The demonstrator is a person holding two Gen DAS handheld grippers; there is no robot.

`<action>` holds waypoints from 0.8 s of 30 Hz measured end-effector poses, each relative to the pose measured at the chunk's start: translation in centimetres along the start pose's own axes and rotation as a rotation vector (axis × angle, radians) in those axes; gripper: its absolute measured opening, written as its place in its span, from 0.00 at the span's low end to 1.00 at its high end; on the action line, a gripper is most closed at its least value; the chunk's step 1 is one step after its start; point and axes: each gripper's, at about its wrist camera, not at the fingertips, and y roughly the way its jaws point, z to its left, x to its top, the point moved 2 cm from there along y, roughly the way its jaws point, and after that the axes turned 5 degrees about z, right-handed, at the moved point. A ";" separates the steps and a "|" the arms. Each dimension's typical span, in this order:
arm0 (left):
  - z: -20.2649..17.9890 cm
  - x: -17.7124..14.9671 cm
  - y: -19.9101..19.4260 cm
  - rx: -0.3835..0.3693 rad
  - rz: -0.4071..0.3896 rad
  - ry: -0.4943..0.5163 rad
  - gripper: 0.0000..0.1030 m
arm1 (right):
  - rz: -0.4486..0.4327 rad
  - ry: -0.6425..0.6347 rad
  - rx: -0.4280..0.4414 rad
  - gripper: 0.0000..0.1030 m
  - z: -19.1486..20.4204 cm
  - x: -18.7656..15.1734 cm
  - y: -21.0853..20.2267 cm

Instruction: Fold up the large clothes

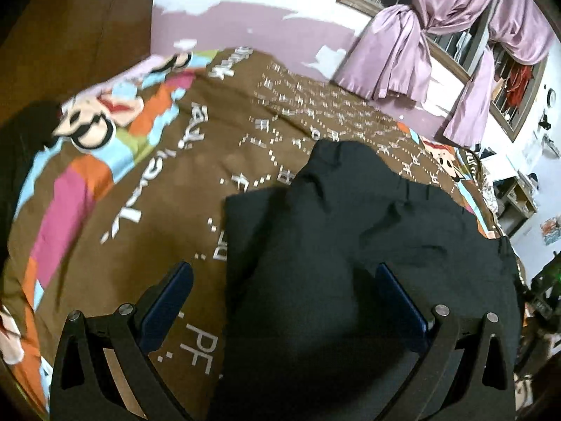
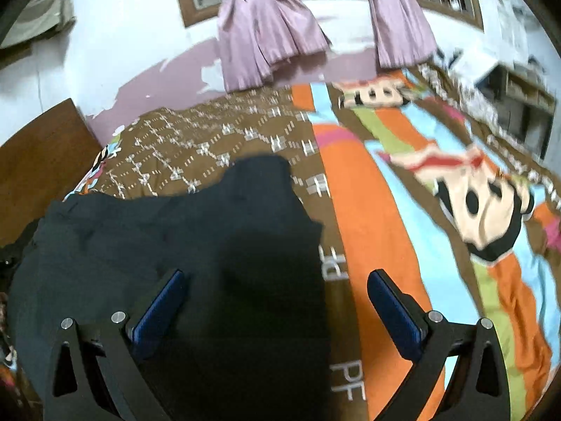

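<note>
Support: bed [image 1: 140,182] spread with brown cartoon-print cover [image 2: 385,210] | Directly on it: dark garment [image 1: 333,245], lying partly folded and creased, one straight edge toward the headboard side

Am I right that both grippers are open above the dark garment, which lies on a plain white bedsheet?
Not quite: the sheet is not plain white. Both wrist views show the dark garment lying on a brown bedsheet with colourful cartoon prints and lettering. The rest holds: the left gripper and right gripper are both open above the garment.
</note>
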 end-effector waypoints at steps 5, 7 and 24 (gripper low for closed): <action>1.0 -0.8 1.0 -0.061 0.095 -0.012 0.99 | 0.089 0.080 0.125 1.00 -1.9 -1.0 1.2; 1.2 -0.9 1.5 -0.090 0.122 -0.034 0.99 | 0.136 0.118 0.187 1.00 -2.4 -1.4 2.0; 3.2 -2.3 2.3 -0.284 0.269 -0.124 0.99 | 0.195 0.162 0.378 1.00 -4.1 -2.9 1.8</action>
